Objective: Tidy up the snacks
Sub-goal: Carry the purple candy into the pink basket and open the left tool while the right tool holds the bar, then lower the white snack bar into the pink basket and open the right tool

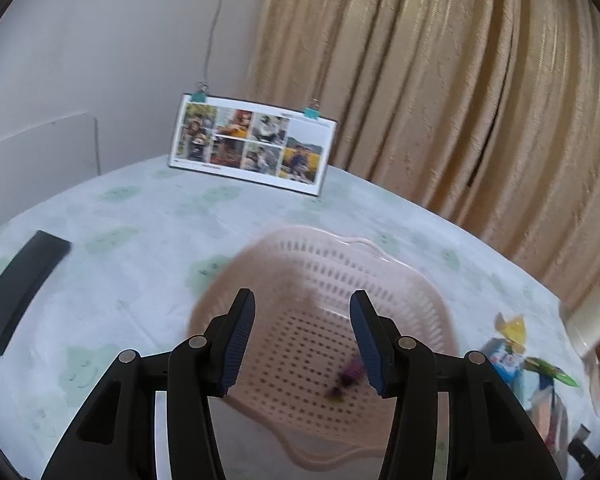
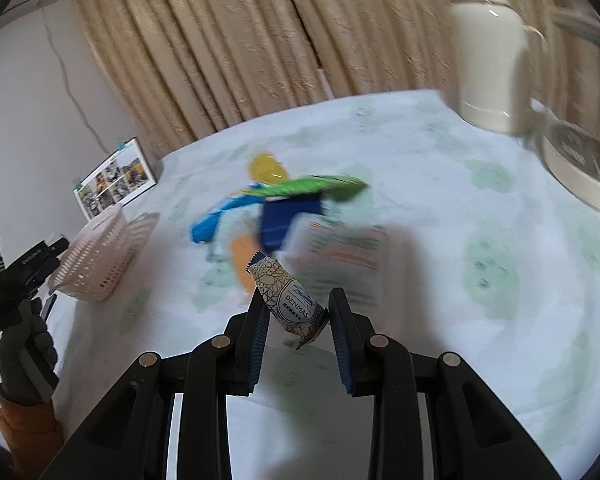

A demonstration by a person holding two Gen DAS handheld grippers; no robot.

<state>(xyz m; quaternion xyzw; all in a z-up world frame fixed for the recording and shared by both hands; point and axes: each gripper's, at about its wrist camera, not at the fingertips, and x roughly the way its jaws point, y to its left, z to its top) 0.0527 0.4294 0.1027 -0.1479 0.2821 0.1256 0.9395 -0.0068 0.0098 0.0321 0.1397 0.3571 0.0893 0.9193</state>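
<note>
On the cloud-print tablecloth (image 2: 440,168) the pink basket (image 1: 328,280) sits to the left of the loose snack pile (image 2: 288,200), so the right gripper (image 2: 300,320), jaws partly closed on one patterned "DENMAS" bar (image 2: 286,296), should carry it left, clear the rim, and release low. One basket holds one small purple sweet (image 1: 350,374) beneath the left gripper (image 1: 302,332), whose jaws stand wide and empty. The blurred pile seems four or five packets; I cannot tell exactly.
</note>
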